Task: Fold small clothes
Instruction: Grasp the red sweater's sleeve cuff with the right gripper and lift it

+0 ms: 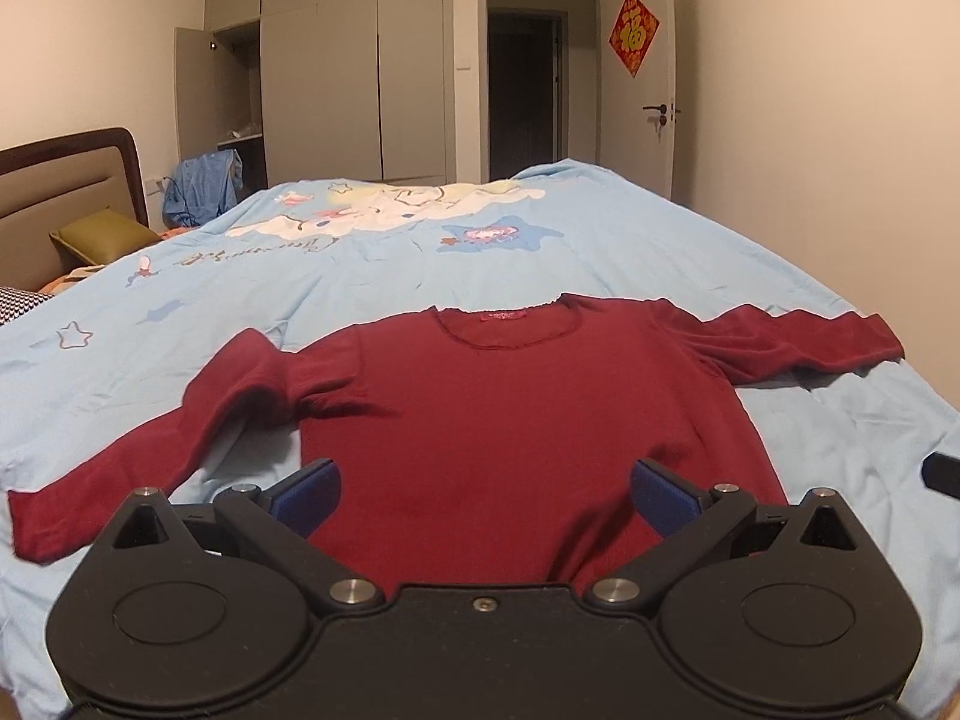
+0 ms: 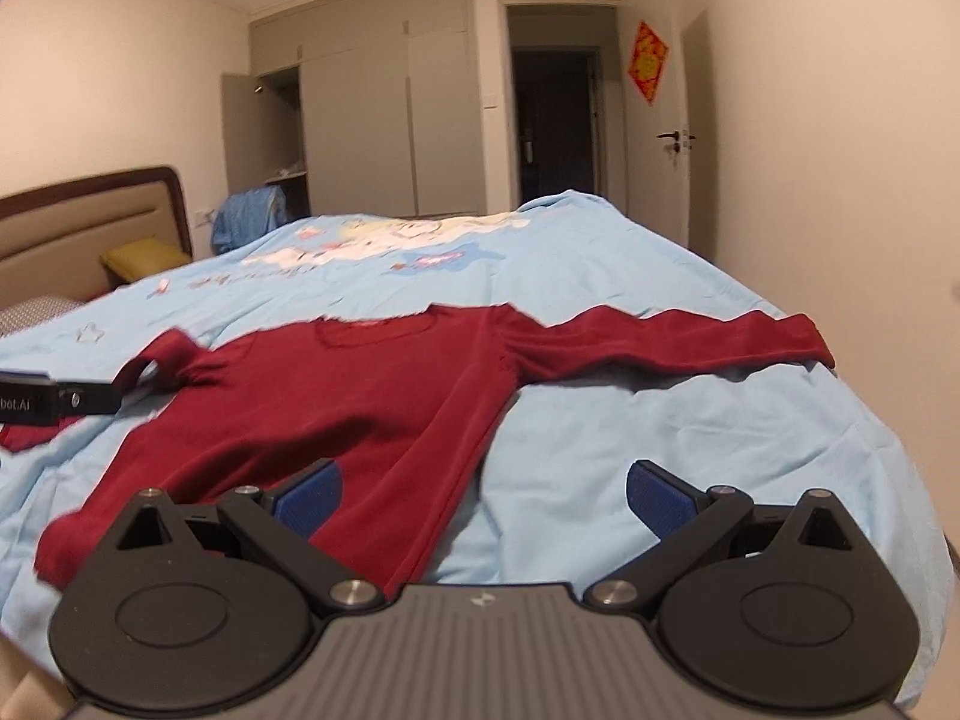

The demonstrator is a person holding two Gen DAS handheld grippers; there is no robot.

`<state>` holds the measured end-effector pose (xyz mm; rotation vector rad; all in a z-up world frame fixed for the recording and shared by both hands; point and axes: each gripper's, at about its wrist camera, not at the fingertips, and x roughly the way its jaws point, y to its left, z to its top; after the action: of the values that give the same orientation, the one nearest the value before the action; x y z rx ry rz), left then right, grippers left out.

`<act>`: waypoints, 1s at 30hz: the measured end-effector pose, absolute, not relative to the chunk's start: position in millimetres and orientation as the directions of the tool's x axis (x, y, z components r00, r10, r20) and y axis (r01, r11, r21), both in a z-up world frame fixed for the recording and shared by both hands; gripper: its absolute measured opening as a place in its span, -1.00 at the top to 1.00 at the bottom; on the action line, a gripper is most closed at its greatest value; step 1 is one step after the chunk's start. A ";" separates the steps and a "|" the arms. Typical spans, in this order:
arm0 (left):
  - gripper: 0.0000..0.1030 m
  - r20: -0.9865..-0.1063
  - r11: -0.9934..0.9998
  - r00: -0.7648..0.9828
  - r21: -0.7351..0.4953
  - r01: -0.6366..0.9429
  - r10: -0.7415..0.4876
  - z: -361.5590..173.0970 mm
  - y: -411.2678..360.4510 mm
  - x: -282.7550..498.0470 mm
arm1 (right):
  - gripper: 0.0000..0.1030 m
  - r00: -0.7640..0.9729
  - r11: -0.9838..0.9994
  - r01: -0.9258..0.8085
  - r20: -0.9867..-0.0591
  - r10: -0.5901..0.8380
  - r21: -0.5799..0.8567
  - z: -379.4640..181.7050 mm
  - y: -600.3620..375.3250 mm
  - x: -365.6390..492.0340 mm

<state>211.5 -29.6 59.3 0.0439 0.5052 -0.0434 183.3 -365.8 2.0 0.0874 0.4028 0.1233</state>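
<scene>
- Red shirt (image 1: 510,408) lies flat and face up on the blue bed cover (image 1: 420,264), with both long sleeves spread out to the sides.
- It looks soft, thin and light. It will bend and droop as soon as it is lifted, so I think it needs two holds at once.
- Good places to pinch look like the bottom edge near each corner, or a sleeve end (image 1: 864,336) to bring it over the middle.
- Cloth like this can slip out of a weak pinch, so a full bite of the edge seems best.
- Left gripper (image 1: 485,495) hangs over the lower part of the shirt, its blue fingers (image 1: 312,495) wide apart and holding nothing.
- Right gripper (image 2: 483,498) is by the shirt's right side edge, fingers wide apart too, empty.
- Hidden: the bottom hem sits behind the gripper bodies in both views.
- The right view is blurry, so the neck label there cannot be read.
- I cannot tell if the grippers touch the cloth or float just above it.
</scene>
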 end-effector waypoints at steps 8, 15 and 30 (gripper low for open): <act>-0.99 -0.540 0.999 0.841 0.014 0.039 -0.026 49.1 -54.8 285.1 | -1.00 0.914 0.973 -0.033 -0.387 0.122 0.228 -0.6 -439.6 254.5; -0.99 -0.589 0.999 0.808 0.010 0.042 -0.028 31.6 -83.4 339.7 | -1.00 0.905 0.950 0.126 -0.425 0.008 0.285 -7.1 -523.5 325.9; -0.99 -0.654 1.000 0.757 0.007 0.029 -0.017 3.3 -117.0 413.4 | -0.80 0.879 0.712 0.387 -0.469 -0.091 0.587 -64.3 -701.2 457.4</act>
<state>413.4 -117.0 3.3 0.0176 0.7122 -0.0254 457.4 -701.2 -64.3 0.7361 0.4299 -0.2740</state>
